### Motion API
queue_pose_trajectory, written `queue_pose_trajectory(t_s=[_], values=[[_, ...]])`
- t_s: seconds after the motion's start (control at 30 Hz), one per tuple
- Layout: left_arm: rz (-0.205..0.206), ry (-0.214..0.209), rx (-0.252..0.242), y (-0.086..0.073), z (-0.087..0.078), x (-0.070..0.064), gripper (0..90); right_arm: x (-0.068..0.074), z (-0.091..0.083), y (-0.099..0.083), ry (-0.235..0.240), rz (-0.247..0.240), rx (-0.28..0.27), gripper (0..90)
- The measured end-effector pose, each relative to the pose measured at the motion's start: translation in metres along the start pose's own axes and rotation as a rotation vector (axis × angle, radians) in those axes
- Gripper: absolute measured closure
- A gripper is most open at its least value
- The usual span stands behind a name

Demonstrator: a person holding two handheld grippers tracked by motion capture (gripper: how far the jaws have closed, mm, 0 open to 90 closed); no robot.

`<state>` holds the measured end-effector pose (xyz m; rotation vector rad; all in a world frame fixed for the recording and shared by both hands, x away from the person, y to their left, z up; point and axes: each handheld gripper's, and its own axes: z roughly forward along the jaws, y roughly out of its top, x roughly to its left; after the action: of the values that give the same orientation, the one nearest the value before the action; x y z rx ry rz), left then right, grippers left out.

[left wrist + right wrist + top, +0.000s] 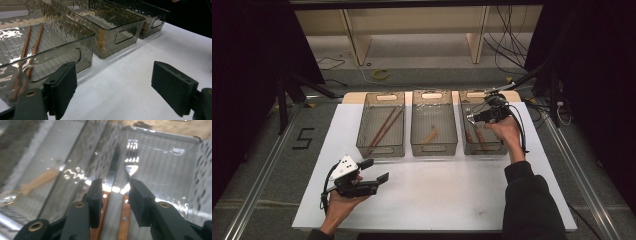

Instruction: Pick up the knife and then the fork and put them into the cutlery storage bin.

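Three smoky clear bins stand in a row on the white table (437,195). The left bin (381,150) holds a pair of brown chopsticks (384,127) (30,50). A wooden-handled spoon (430,136) (37,182) lies in the middle bin (434,149). Inside the right bin (484,150) lie a fork (131,157) and a knife (113,167), both with wooden handles. My right gripper (470,118) (115,195) hovers just above those handles, open, with nothing between its jaws. My left gripper (378,169) (117,87) is held wide open over bare table in front of the left bin.
Metal rails run along both sides of the table. Behind it are wooden shelf legs and loose cables (507,50) on the floor. A "5" is marked on the floor at the left (303,138).
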<state>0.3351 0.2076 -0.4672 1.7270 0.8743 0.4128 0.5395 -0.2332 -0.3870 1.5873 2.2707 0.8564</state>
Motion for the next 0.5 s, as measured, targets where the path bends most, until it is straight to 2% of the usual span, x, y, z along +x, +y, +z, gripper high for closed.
queue_pose_trajectory(t_s=[0.07,0.37,0.5], values=[[0.001,-0.001,0.000,0.000,0.000,0.000,19.9,0.002,-0.003,-0.002,0.005,-0.017,-0.017,58.2],[-0.002,0.000,0.002,0.000,0.001,0.000,19.9,0.020,-0.019,-0.021,0.099,-0.073,-0.094,45.9],[-0.001,-0.002,0.007,0.000,0.001,0.000,19.8,0.031,-0.027,-0.032,0.126,-0.093,-0.137,41.1]])
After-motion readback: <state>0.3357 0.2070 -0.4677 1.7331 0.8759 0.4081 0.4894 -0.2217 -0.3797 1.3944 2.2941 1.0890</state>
